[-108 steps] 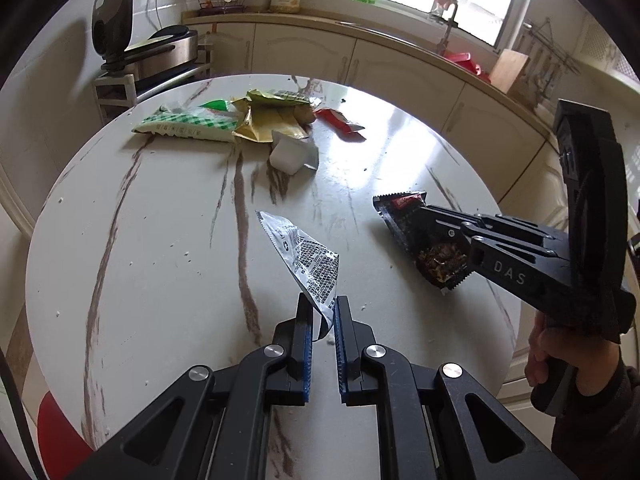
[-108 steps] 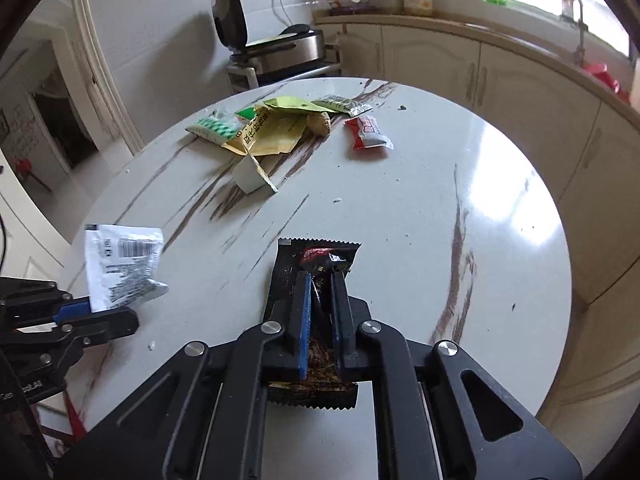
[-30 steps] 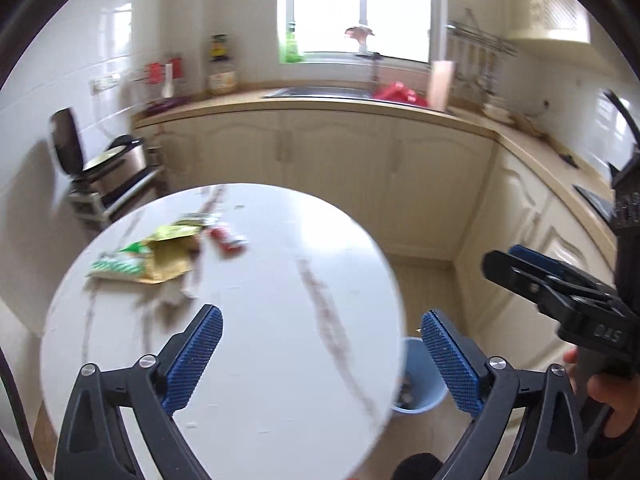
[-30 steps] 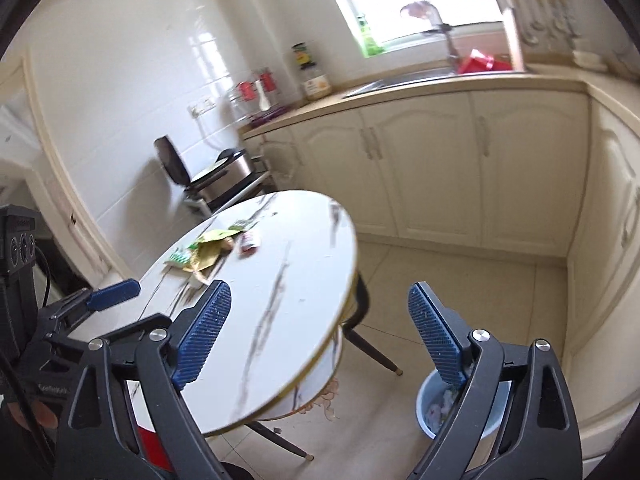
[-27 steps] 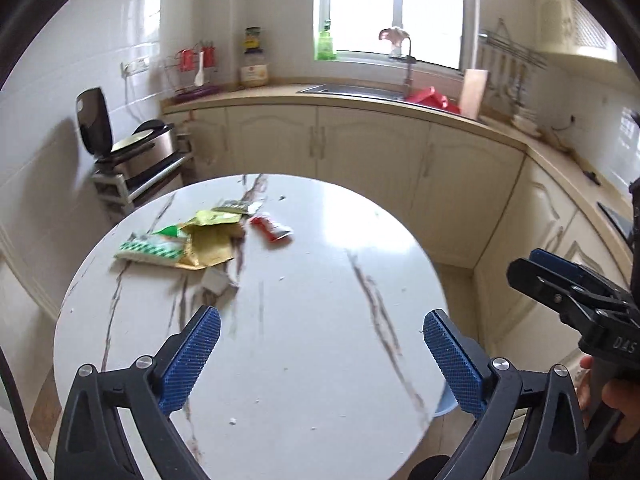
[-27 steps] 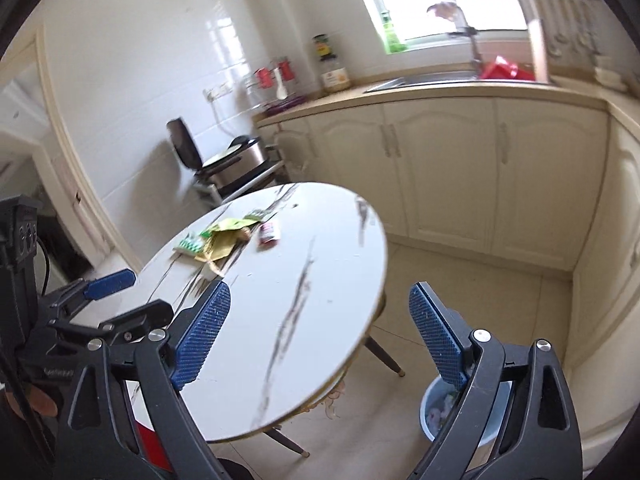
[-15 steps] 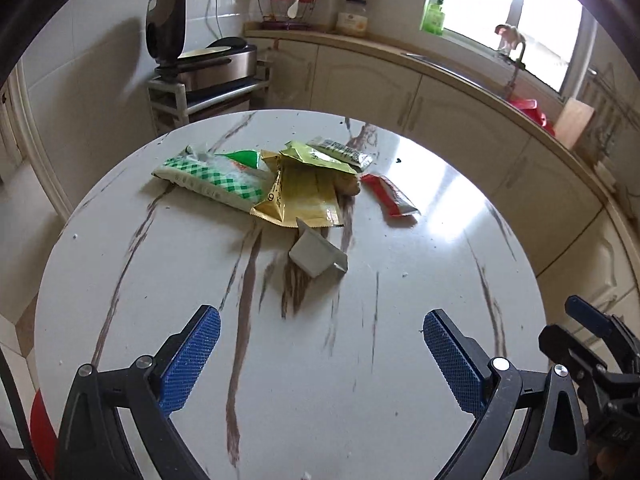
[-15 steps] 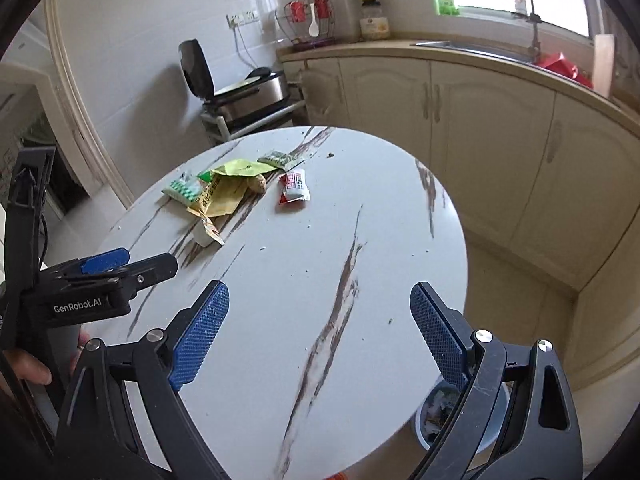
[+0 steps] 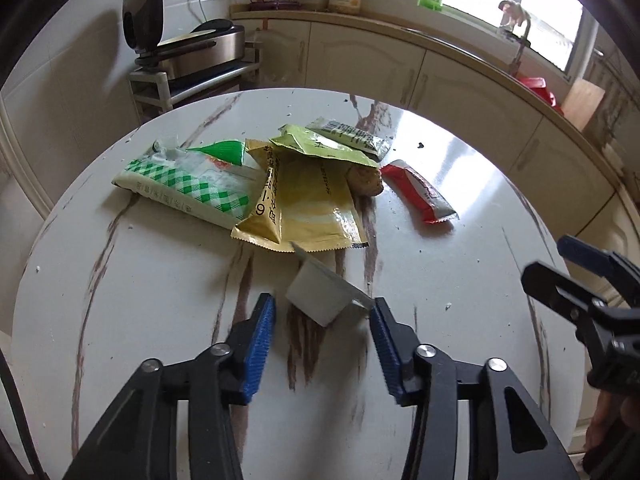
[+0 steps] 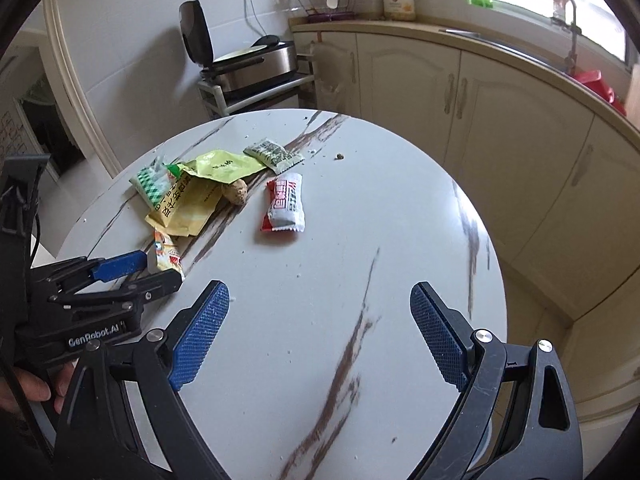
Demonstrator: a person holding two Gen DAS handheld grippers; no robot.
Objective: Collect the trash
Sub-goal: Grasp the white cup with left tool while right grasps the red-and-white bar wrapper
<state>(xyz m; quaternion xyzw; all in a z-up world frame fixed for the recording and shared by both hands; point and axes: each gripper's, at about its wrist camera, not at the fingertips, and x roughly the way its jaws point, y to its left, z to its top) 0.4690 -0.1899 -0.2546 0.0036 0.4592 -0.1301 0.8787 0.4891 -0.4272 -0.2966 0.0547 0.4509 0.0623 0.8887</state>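
Kitchen cabinets curve behind a round marble surface point(image 9: 120, 320), and the trash lies toward its far side. Seen from the left wrist, the left tongs point(image 9: 322, 312) are spread, and a small white packet point(image 9: 320, 298) sits between the two blue pads, tilted, with one corner raised. At 12 o'clock from it lies the yellow pouch point(image 9: 304, 204), at 11 o'clock the green checked bag point(image 9: 192, 184), at 1 o'clock the red wrapper point(image 9: 420, 192).

The right tongs point(image 10: 320, 328) are also spread wide and empty, over bare marble; the red wrapper point(image 10: 286, 202) is at their 12 o'clock, well apart.

I think the step is to pinch the white packet. To do it well, the left tongs should go lower, so that the pads meet the raised edge and not slide above it. The packet looks light and stiff; it may skid forward under the yellow pouch, so the closing should be slow and square.
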